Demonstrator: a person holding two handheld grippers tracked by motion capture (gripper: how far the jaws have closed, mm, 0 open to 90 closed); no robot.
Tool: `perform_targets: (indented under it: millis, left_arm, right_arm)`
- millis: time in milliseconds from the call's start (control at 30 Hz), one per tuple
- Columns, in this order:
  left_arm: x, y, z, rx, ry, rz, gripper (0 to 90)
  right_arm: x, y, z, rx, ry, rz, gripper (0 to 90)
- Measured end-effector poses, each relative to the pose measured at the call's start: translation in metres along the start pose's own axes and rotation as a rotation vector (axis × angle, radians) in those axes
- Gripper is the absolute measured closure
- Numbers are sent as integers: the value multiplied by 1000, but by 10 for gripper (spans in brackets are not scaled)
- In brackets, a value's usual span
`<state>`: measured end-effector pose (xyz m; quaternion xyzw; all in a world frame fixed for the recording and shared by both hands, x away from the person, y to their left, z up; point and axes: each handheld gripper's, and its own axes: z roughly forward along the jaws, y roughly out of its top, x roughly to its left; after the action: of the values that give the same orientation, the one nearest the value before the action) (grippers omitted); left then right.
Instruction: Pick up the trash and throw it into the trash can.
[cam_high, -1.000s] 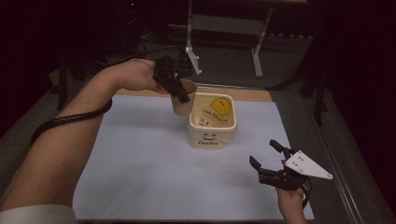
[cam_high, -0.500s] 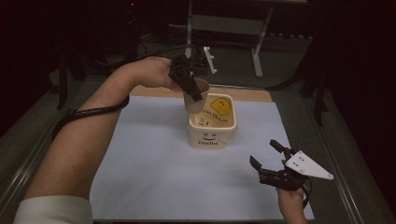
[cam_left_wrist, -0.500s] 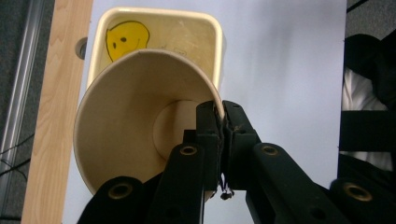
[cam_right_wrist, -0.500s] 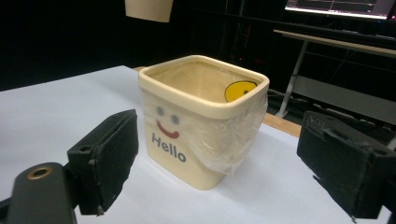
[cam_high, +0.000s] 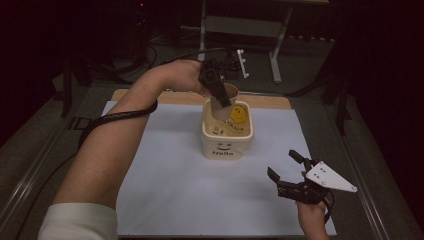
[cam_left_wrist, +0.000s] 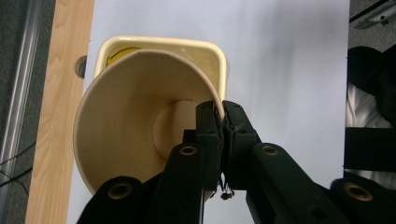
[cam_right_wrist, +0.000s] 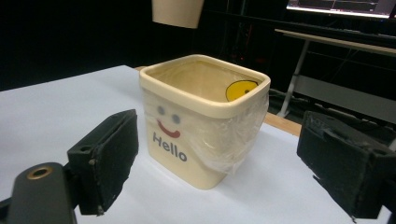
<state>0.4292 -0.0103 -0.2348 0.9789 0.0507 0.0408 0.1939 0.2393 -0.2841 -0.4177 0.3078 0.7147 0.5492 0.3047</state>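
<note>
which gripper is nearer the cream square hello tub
Left. The left gripper holds a tan paper cup just above the cream square tub; the right gripper waits apart.

A dim room, most of it in deep shadow. A table (cam_high: 165, 200) stands in the foreground, covered by a pale, bluish-white sheet (cam_high: 170, 165) lit brighter than everything around it. Along the table's far edge a strip of light wood (cam_high: 270, 101) shows — bare and unpainted. Grey metal rails (cam_high: 30, 175) run down both long sides. Beyond the table lies a dark grey floor (cam_high: 165, 55), with black cables (cam_high: 155, 50) trailing across it. Farther back stands a grey metal desk frame (cam_high: 235, 25) on upright legs — one slim white-tipped piece near its base. In the right gripper view a lit monitor (cam_right_wrist: 341, 7) glows at the upper corner.
</note>
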Motion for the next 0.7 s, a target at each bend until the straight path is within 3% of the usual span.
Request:
perform_targets:
  millis: [133,433,467,500,567,700]
  left_arm:
    - [4,6,5,-5,5,-14,872]
    - [13,9,20,-33,52,5,862]
    - [15,9,22,-38,69,-5,833]
    - [17,9,23,-39,71,-23,731]
    - [19,8,26,-36,55,-41,652]
    - [18,4,26,-46,28,-53,590]
  right_arm:
    - [0,0,-1,-3,-1,3,127]
    - [0,1,-1,-8,3,-3,127]
    - [0,1,-1,-8,2,-4,127]
    - [0,1,-1,-7,1,-3,127]
    - [0,0,0,-6,1,3,127]
    - [0,0,-1,-8,2,4,127]
